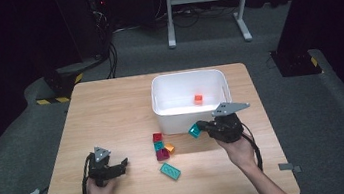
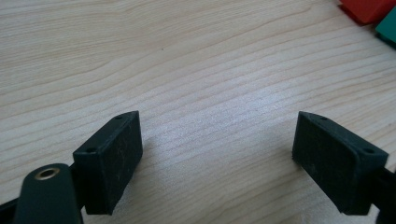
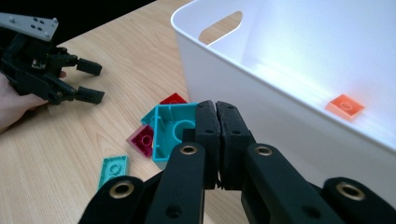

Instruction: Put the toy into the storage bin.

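High view first: the right gripper [image 1: 199, 127] hangs just in front of the near wall of the white plastic bin [image 1: 162, 114], its jaws pinched on a hollow teal plastic building block [image 1: 194, 131] held clear of the wooden table [image 1: 106, 110]. Inside the bin lies a small orange block [image 1: 198, 99]. Left of the held block, a cluster sits on the table: a red block [image 1: 157, 137], a magenta block [image 1: 162, 153], a small amber block [image 1: 169, 148]. Nearer lies a flat teal plate [image 1: 170, 171]. Far to the left, the left gripper [image 1: 122, 165] rests near the table's near edge, well apart from the blocks.

Left gripper view: its jaws stand wide apart over bare wood, nothing between them; a red and a teal piece peek in at the far right corner.

Right gripper view: the jaws are closed tight on one wall of the teal block [image 3: 173, 128], its open underside facing the camera. Right of it rises the bin wall [image 3: 261, 112], with the orange block [image 3: 345, 107] inside.
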`<state>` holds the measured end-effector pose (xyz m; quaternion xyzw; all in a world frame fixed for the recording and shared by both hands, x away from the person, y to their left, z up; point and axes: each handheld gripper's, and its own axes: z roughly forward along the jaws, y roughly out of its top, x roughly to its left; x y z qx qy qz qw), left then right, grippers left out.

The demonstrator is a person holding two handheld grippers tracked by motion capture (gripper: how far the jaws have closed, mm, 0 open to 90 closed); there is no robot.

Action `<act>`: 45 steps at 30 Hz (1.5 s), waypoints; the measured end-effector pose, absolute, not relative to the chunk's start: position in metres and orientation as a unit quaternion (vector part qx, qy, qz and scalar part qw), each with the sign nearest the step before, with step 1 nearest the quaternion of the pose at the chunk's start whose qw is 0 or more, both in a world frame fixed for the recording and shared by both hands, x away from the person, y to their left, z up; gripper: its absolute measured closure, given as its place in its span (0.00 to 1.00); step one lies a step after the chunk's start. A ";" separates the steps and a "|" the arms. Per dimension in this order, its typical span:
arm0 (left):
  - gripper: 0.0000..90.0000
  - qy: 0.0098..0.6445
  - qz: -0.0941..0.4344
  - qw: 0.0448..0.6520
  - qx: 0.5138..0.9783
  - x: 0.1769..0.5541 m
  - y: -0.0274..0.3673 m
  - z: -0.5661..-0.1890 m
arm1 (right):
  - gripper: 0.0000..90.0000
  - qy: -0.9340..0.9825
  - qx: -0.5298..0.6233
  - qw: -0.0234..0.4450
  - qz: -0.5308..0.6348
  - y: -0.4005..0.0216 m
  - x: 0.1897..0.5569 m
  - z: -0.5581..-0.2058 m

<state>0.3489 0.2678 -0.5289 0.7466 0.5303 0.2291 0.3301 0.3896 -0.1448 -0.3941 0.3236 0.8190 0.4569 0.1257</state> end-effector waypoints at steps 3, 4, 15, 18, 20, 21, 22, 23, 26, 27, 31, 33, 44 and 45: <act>0.18 0.530 0.229 0.330 0.747 0.349 0.268 -0.529 | 0.98 0.817 0.325 0.126 0.459 -0.147 0.391 -0.389; 0.18 0.530 0.229 0.330 0.747 0.349 0.268 -0.529 | 0.98 0.816 0.325 0.126 0.462 -0.149 0.393 -0.387; 0.18 0.530 0.228 0.330 0.747 0.349 0.268 -0.529 | 0.98 0.804 0.331 0.141 0.474 -0.155 0.404 -0.358; 0.18 0.530 0.228 0.330 0.747 0.349 0.268 -0.529 | 0.98 0.796 0.342 0.137 0.480 -0.160 0.410 -0.355; 0.18 0.530 0.229 0.330 0.747 0.349 0.268 -0.529 | 0.98 0.793 0.351 0.140 0.478 -0.163 0.415 -0.353; 0.18 0.530 0.229 0.330 0.747 0.349 0.268 -0.529 | 0.98 0.791 0.354 0.142 0.479 -0.164 0.418 -0.353; 0.18 0.530 0.229 0.330 0.747 0.349 0.268 -0.529 | 0.98 0.788 0.358 0.141 0.481 -0.166 0.420 -0.352; 0.18 0.530 0.229 0.330 0.747 0.349 0.268 -0.529 | 0.98 0.785 0.362 0.141 0.483 -0.168 0.422 -0.351; 0.18 0.530 0.229 0.330 0.747 0.349 0.268 -0.529 | 0.98 0.780 0.371 0.148 0.481 -0.171 0.426 -0.349; 0.18 0.530 0.229 0.330 0.747 0.349 0.268 -0.529 | 0.98 0.780 0.372 0.150 0.480 -0.172 0.428 -0.348; 0.18 0.530 0.229 0.330 0.747 0.349 0.268 -0.529 | 0.98 0.778 0.382 0.152 0.475 -0.174 0.436 -0.349; 0.18 0.530 0.229 0.330 0.747 0.349 0.268 -0.529 | 0.98 0.778 0.388 0.152 0.471 -0.174 0.441 -0.349; 0.18 0.530 0.229 0.330 0.747 0.349 0.268 -0.529 | 0.98 0.779 0.407 0.151 0.453 -0.168 0.460 -0.355; 0.18 0.530 0.229 0.330 0.747 0.349 0.268 -0.529 | 0.98 0.779 0.409 0.150 0.451 -0.168 0.462 -0.356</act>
